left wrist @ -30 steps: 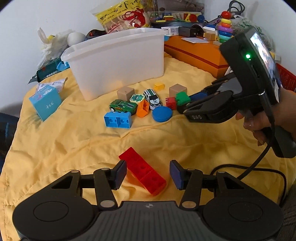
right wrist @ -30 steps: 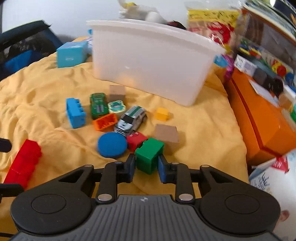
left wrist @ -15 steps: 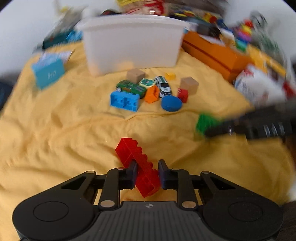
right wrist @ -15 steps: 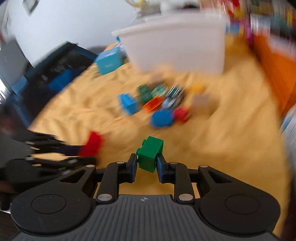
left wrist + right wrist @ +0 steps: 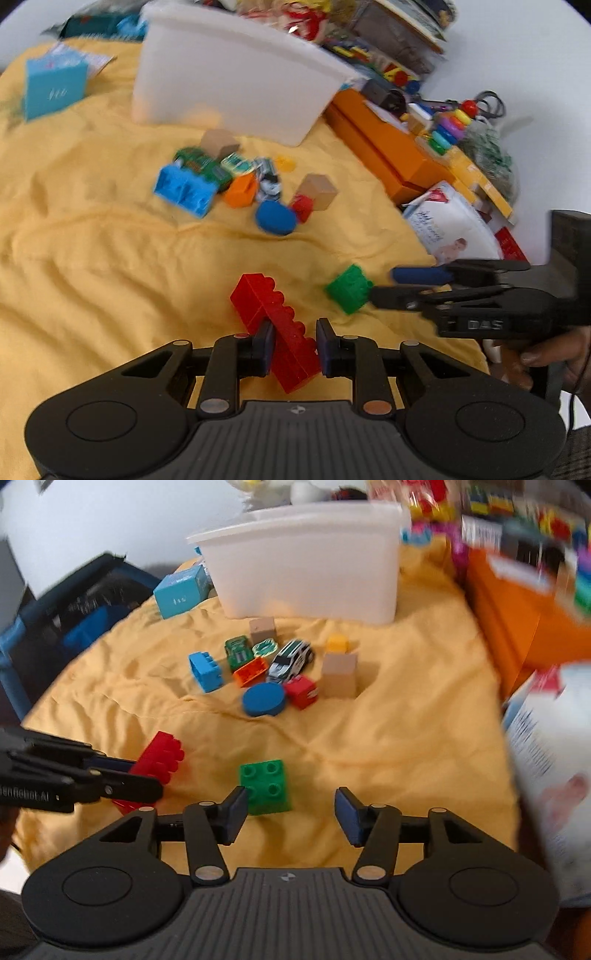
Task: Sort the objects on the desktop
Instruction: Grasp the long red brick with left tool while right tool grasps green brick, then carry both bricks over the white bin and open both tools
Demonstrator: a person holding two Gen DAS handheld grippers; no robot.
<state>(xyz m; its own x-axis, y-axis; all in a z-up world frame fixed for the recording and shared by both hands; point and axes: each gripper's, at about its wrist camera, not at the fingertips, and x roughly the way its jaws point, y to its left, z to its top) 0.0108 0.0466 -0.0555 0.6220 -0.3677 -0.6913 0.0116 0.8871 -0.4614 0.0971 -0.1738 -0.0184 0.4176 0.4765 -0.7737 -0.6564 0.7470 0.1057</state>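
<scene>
Rumpled yellow cloth (image 5: 388,738) carries the small green studded plastic brick (image 5: 265,786) between the wide-open right gripper (image 5: 290,814) jaws, while the left gripper (image 5: 294,349) clamps the long red brick (image 5: 275,328) mid-length; both likely light, rigid, best gripped on flat sides.

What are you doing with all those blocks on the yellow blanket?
A person is sorting toys, with a grabbing tool in each hand. The left tool is shut on a long red brick. The right tool is open, and the green brick sits on the yellow cloth by its left finger. A pile of other blocks and toy cars waits in front of the white bin.
</scene>
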